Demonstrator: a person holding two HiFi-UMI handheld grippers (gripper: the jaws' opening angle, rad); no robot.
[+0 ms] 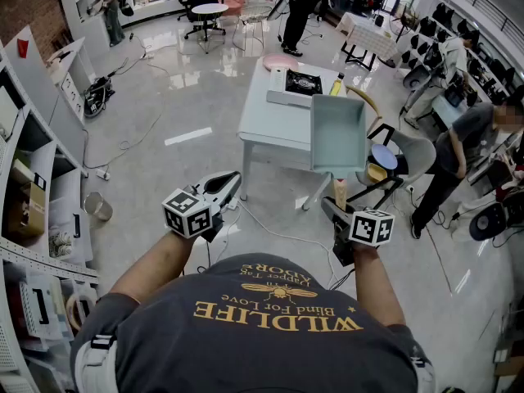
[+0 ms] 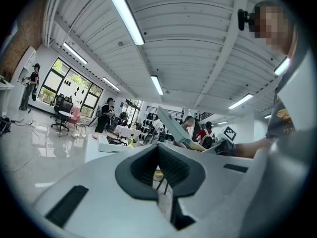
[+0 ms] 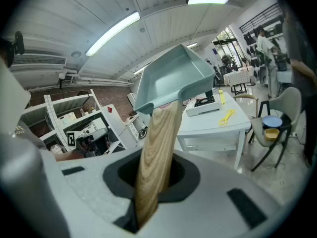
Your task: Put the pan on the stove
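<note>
A pale teal square pan [image 1: 337, 133] with a wooden handle [image 1: 340, 193] hangs in the air, tilted up. My right gripper [image 1: 334, 211] is shut on that handle, low at the right. In the right gripper view the handle [image 3: 156, 157] runs up between the jaws to the pan [image 3: 173, 81]. The stove [image 1: 296, 86], a white portable burner with a black top, sits on the white table [image 1: 274, 125] ahead, beyond the pan. It also shows in the right gripper view as the stove [image 3: 205, 103]. My left gripper [image 1: 229, 182] is held level with the right one, shut and holding nothing [image 2: 158, 155].
A yellow bottle [image 1: 336, 84] stands by the stove. Right of the table is a chair [image 1: 409, 150] holding a blue bowl [image 1: 383, 157]. Shelving [image 1: 33, 211] lines the left wall. A cable [image 1: 278, 234] trails on the floor. A person [image 1: 458, 150] bends at the right.
</note>
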